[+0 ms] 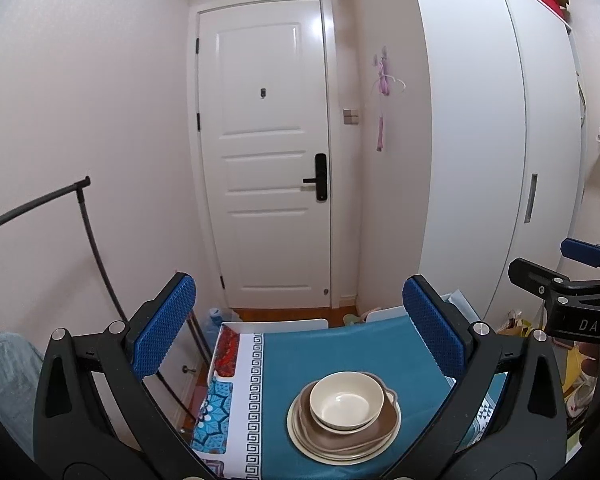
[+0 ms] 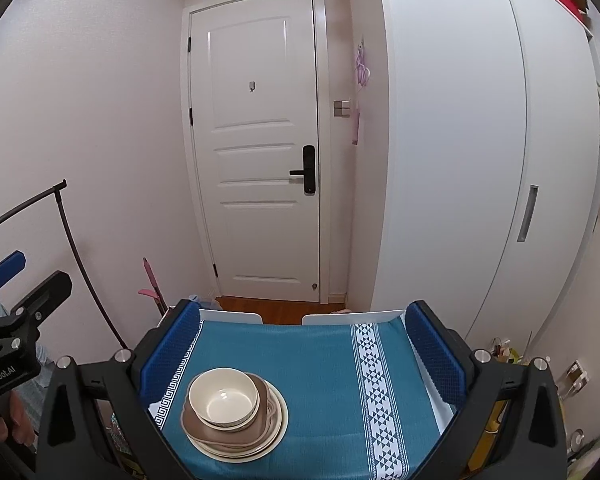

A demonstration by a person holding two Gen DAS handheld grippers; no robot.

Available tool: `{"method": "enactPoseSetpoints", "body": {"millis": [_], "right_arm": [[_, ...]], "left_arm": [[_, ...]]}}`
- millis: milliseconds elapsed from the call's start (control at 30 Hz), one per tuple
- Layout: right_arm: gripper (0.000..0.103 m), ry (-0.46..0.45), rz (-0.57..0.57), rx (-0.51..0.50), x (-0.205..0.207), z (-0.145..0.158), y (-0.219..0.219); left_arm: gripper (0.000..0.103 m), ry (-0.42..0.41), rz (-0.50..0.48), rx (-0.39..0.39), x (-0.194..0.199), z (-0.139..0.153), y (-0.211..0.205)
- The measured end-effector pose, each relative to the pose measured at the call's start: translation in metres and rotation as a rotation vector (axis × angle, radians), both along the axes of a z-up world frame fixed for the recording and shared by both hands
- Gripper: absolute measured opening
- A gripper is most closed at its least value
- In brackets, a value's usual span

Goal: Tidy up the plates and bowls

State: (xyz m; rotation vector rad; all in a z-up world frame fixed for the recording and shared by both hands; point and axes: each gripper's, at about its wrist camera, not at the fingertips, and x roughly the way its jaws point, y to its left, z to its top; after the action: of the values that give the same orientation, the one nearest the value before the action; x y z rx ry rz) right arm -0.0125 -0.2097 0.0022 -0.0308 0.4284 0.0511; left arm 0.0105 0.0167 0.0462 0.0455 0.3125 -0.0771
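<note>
A cream bowl (image 1: 346, 399) sits on top of a stack of brown and cream plates (image 1: 342, 436) on the teal tablecloth (image 1: 332, 354). The same bowl (image 2: 224, 397) and plates (image 2: 236, 428) show in the right wrist view, at the cloth's (image 2: 312, 360) left side. My left gripper (image 1: 300, 332) is open and empty, held above and behind the stack. My right gripper (image 2: 302, 356) is open and empty, to the right of the stack. Each gripper shows at the edge of the other's view: the right gripper (image 1: 580, 280), the left gripper (image 2: 12, 292).
A white door (image 1: 268, 160) stands beyond the table, a white wardrobe (image 1: 480, 140) to the right. A black clothes rail (image 1: 88, 220) stands at the left. Two white chair backs (image 2: 352, 316) sit at the table's far edge. Bags lie on the floor at the right.
</note>
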Motion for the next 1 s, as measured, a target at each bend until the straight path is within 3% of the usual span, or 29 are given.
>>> {"method": "enactPoseSetpoints", "body": {"millis": [767, 1000], "right_arm": [[0.102, 0.005, 0.0, -0.005, 0.0025, 0.0002, -0.0016], [0.102, 0.005, -0.002, -0.005, 0.0029, 0.0003, -0.0013]], "left_arm": [[0.103, 0.0, -0.001, -0.025, 0.0069, -0.0012, 0.0057], [0.103, -0.023, 0.051, -0.008, 0.0102, -0.0029, 0.007]]}}
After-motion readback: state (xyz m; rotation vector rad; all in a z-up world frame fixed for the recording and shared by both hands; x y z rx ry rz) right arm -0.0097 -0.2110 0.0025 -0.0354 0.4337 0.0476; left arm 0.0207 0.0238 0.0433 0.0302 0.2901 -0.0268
